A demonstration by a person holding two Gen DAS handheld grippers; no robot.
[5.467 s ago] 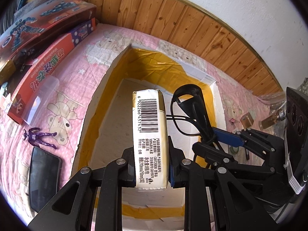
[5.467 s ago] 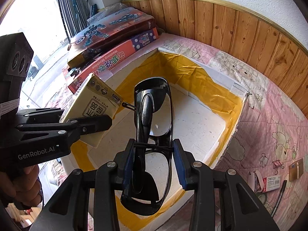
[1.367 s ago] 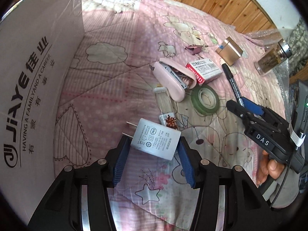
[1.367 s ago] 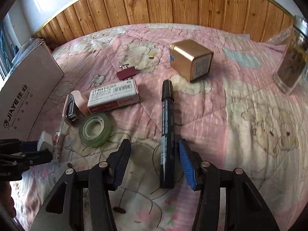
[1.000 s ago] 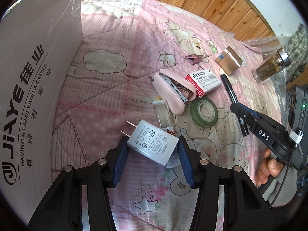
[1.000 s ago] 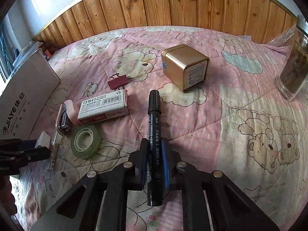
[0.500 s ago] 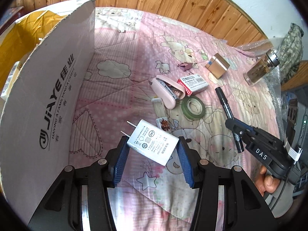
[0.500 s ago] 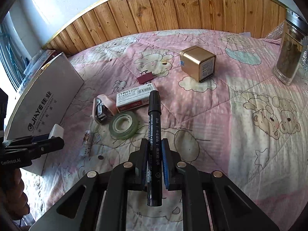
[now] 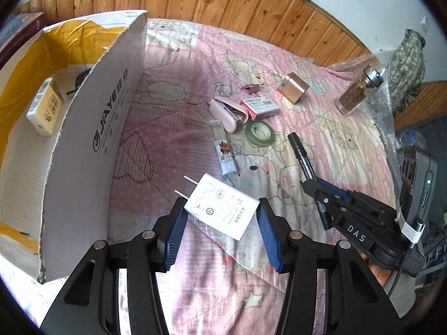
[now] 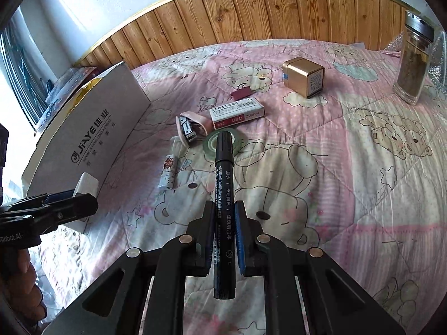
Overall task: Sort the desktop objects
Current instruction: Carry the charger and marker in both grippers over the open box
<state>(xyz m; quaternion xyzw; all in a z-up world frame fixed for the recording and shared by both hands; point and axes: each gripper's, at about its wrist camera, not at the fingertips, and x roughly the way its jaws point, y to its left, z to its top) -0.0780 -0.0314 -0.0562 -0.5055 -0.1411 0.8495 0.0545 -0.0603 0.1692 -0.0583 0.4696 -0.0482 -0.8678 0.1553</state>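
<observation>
My left gripper (image 9: 220, 212) is shut on a white plug adapter (image 9: 223, 205), held above the pink quilt with its prongs pointing up-left. The right gripper (image 10: 225, 215) is shut on a black marker (image 10: 223, 184), lifted off the quilt; that marker (image 9: 303, 159) also shows in the left wrist view, in the right gripper (image 9: 318, 192). The white cardboard box (image 9: 92, 128) with yellow lining stands at the left; a yellow pack (image 9: 46, 106) lies inside it. The left gripper (image 10: 83, 195) with the adapter (image 10: 85, 184) appears low left in the right wrist view, next to the box (image 10: 92, 131).
On the quilt lie a pink stapler (image 9: 227, 110), a staples box (image 9: 259, 107), a green tape roll (image 9: 259, 131), a small tube (image 9: 225, 156), a binder clip (image 9: 252, 88), a gold tin (image 9: 293, 88) and a glass jar (image 9: 359, 90). Wood panelling runs behind.
Both grippers have risen and drawn back from the quilt, carrying the adapter and the marker. The box and its inside have come into view at the left.
</observation>
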